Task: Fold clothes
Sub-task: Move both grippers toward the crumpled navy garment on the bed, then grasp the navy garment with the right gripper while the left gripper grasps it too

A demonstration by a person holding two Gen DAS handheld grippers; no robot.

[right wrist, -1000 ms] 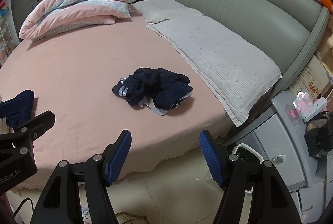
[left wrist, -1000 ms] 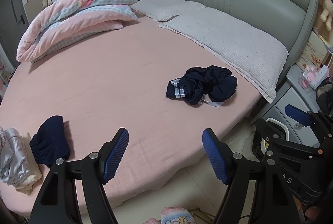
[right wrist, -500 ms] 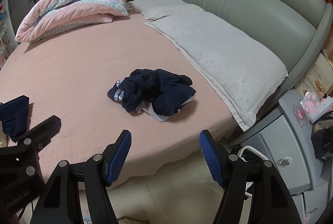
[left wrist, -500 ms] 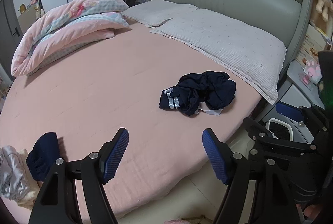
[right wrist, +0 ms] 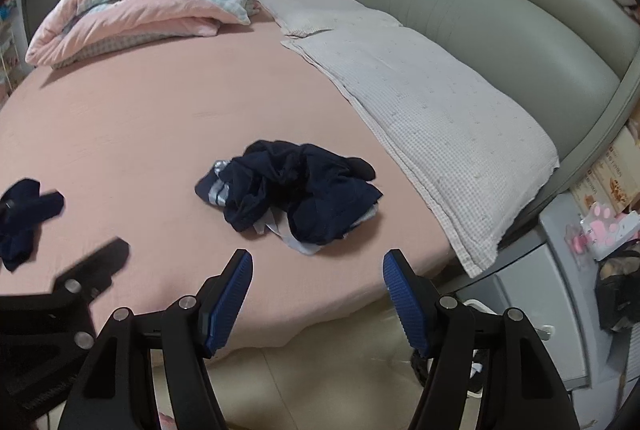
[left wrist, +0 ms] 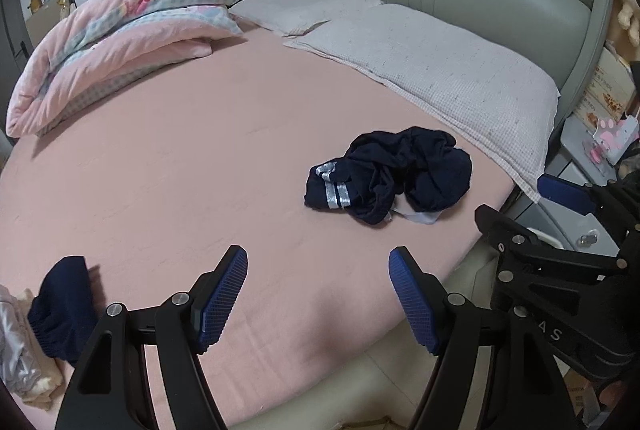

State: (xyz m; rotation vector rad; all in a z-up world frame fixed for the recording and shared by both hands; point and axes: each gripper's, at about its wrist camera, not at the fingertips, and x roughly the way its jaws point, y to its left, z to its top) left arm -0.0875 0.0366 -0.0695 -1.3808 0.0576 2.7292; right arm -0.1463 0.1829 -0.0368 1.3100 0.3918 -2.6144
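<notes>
Over near bed edge, my left gripper (left wrist: 318, 294) and right gripper (right wrist: 317, 296) both spread wide, holding nothing. Ahead on pink sheet (left wrist: 180, 158), crumpled navy garment (left wrist: 390, 174) lies beside grey pillow (right wrist: 432, 118). Second navy piece (left wrist: 60, 306) at left.

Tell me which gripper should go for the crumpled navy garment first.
Probably the right gripper: the garment lies straight ahead of its open fingers, nearer in its view. In the left view the garment sits off to the right of the left gripper, which is also open and empty.
</notes>
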